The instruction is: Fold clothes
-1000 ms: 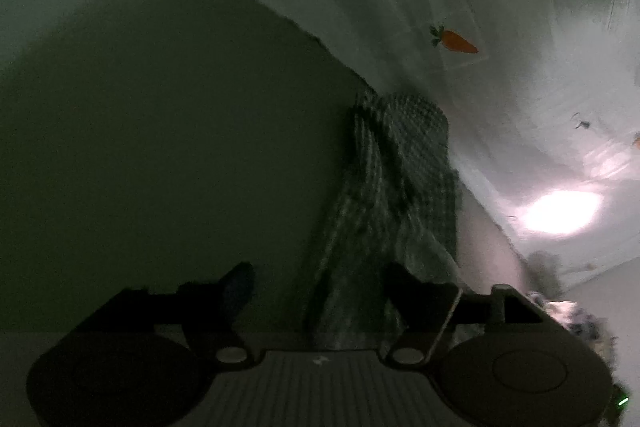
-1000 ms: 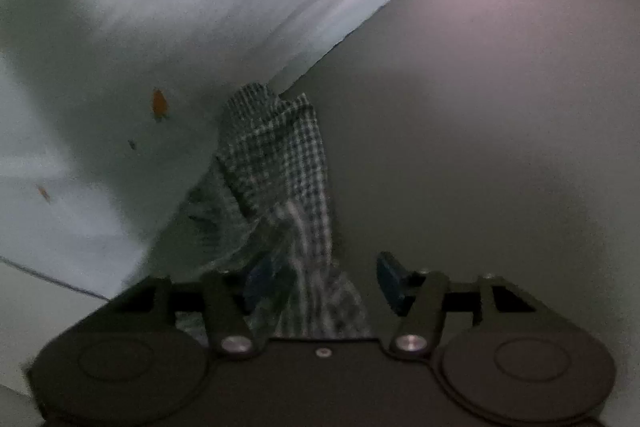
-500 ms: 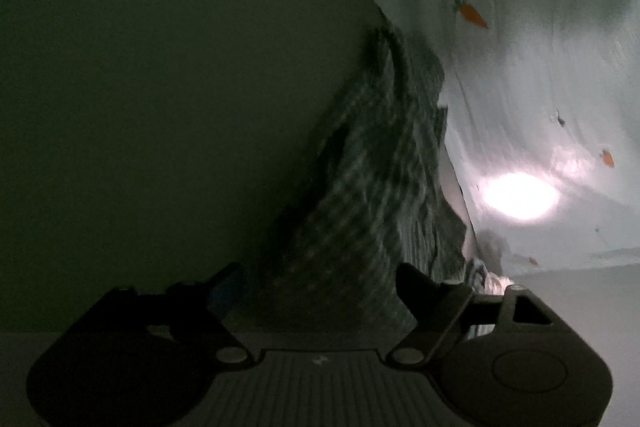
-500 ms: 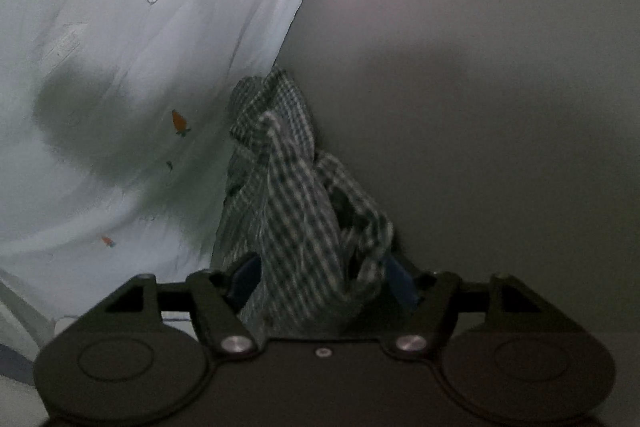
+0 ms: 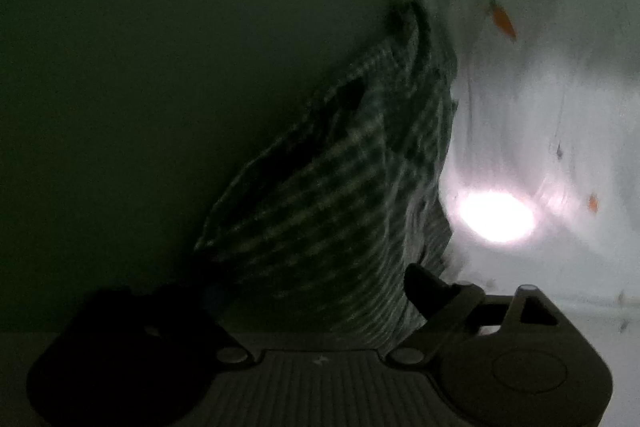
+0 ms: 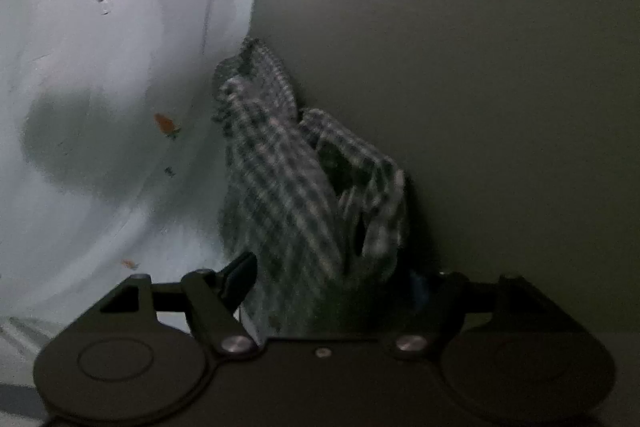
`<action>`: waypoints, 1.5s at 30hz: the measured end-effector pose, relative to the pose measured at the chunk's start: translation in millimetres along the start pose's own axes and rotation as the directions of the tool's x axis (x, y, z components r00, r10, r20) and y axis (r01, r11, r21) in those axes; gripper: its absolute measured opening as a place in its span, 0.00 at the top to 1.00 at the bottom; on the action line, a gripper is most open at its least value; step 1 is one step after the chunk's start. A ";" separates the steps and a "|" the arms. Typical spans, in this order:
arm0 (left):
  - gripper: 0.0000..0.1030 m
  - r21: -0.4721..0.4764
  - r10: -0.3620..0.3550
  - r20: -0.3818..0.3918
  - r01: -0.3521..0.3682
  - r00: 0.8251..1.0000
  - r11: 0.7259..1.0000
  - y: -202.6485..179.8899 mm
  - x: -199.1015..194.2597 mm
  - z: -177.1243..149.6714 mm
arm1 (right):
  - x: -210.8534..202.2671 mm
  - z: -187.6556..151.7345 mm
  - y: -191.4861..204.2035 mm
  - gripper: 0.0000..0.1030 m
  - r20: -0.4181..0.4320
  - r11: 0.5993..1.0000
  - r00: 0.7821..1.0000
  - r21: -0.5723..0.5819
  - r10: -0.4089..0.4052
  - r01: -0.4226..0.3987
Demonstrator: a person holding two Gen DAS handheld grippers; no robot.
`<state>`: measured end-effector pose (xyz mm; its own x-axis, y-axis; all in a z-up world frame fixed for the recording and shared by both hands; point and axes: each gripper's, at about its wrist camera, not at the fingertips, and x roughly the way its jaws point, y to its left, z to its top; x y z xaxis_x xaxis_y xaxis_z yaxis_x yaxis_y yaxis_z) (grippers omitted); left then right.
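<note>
Checked cloth (image 5: 340, 195), a dark green-and-white gingham garment, is hanging bunched between the two grippers, running up and away from each camera toward the line where a pale sheet (image 5: 540, 87) printed with small orange carrots (image 5: 503, 20) is meeting a plain dark wall (image 5: 160, 67).

In the left wrist view, the left gripper (image 5: 316, 291) is pointing somewhat downward and is rolled so that the sheet's edge is standing nearly upright in the picture. Its jaws are opening and standing wide apart; the cloth is filling the gap between them, and the right finger (image 5: 430, 291) is showing dark against the sheet, touching the cloth's edge. The left finger is lost in shadow, so whether it is pressing on the fabric cannot be told. A bright glare (image 5: 494, 217) is lying on the sheet just beside the cloth.

In the right wrist view, the right gripper (image 6: 332, 279) is likewise tilted downward and rolled. Its fingers are spread fairly wide, with the blurred cloth (image 6: 296, 187) bunched thickly between them and reaching both the left finger (image 6: 240, 277) and the blue pad on the right; a firm pinch cannot be confirmed. A soft shadow (image 6: 80, 143) is falling on the sheet (image 6: 100, 67) left of the cloth.
</note>
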<state>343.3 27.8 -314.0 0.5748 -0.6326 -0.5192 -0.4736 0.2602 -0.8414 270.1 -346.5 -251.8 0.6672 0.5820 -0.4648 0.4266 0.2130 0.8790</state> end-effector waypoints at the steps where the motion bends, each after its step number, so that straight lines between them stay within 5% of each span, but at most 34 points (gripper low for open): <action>1: 0.13 -0.016 0.000 0.011 0.000 1.000 1.000 -0.5 0.0 1.6 | 5.2 2.7 -1.1 0.42 -0.007 1.000 1.000 0.015 -0.012 0.012; 4: 0.31 -0.009 0.031 0.053 -0.031 0.998 0.999 -9.0 0.7 6.9 | 13.9 9.8 -6.3 0.71 -0.030 0.996 0.999 0.081 -0.025 0.027; 6: 0.43 0.005 0.035 0.065 -0.035 0.997 0.999 -15.6 3.2 9.4 | 15.9 11.8 -6.2 0.80 -0.040 0.994 0.999 0.106 -0.014 0.019; 10: 0.83 0.031 0.043 0.074 -0.046 0.996 0.998 -29.4 5.3 9.7 | 12.1 11.5 2.6 0.86 -0.048 0.996 0.999 0.090 -0.021 0.026; 21: 0.89 0.094 -0.066 0.078 0.058 0.995 0.994 -64.5 -64.7 -43.9 | -56.3 -20.2 27.5 0.88 -0.040 0.992 0.995 0.088 0.092 -0.089; 29: 0.88 -0.004 -0.006 0.066 0.007 0.998 1.000 -60.9 -142.6 -98.8 | -123.6 -77.3 22.4 0.88 -0.137 0.972 0.988 0.231 0.069 -0.035; 36: 0.88 -0.187 0.030 0.044 -0.021 0.999 0.982 -36.7 -134.3 -94.8 | -119.1 -85.5 -5.0 0.87 -0.174 0.900 0.985 0.430 0.006 0.070; 45: 0.87 -0.273 -0.038 0.077 0.057 0.996 0.960 -54.2 -125.6 -76.0 | -106.4 -72.6 10.0 0.84 -0.156 0.850 0.986 0.525 0.059 0.032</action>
<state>246.0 37.7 -191.8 0.6418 -0.5839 -0.4971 -0.6040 0.0145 -0.7968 159.0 -349.3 -185.8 0.5876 0.7091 -0.3898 0.7049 -0.2121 0.6768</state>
